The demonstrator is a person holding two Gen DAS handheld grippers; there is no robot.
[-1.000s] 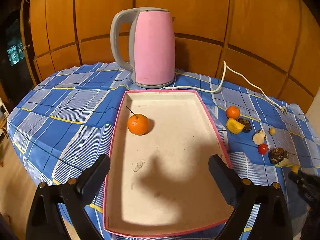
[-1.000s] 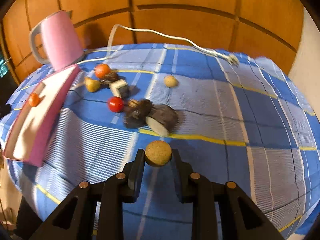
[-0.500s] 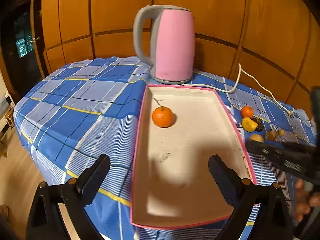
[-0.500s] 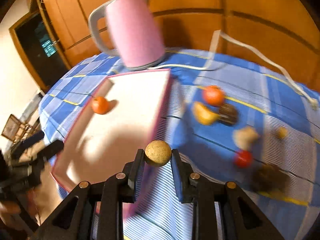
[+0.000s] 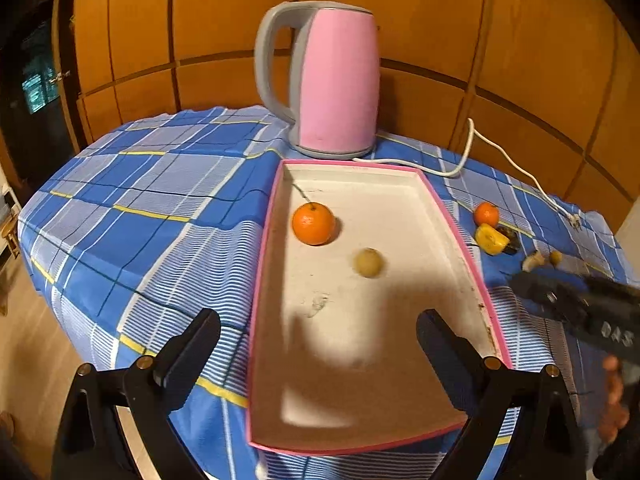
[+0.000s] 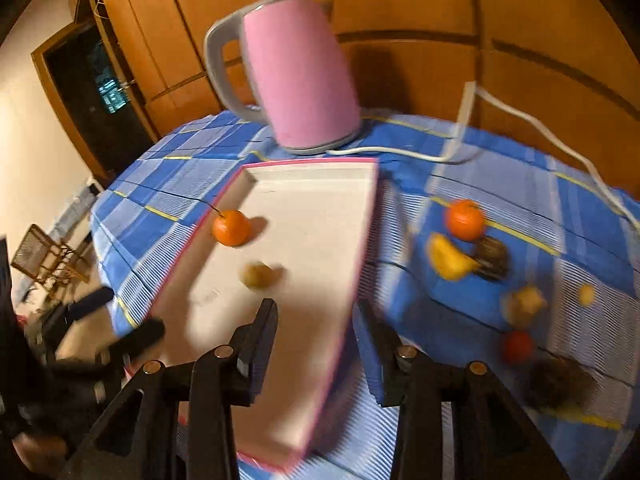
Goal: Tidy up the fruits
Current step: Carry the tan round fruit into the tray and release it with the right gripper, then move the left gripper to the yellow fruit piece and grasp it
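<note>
Inside the pink-rimmed tray sit an orange and, just near-right of it, a small tan fruit, blurry. Both grippers hover at the tray's near end, left gripper and right gripper, fingers spread wide, nothing in them. More fruit lies on the surface to the right.

Pink kettle, blue plaid tablecloth, pink-rimmed white tray.

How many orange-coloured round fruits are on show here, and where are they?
2. One orange lies inside the pink-rimmed tray, near its far left corner; the other orange sits on the tablecloth, right of the tray. None seems hidden.
</note>
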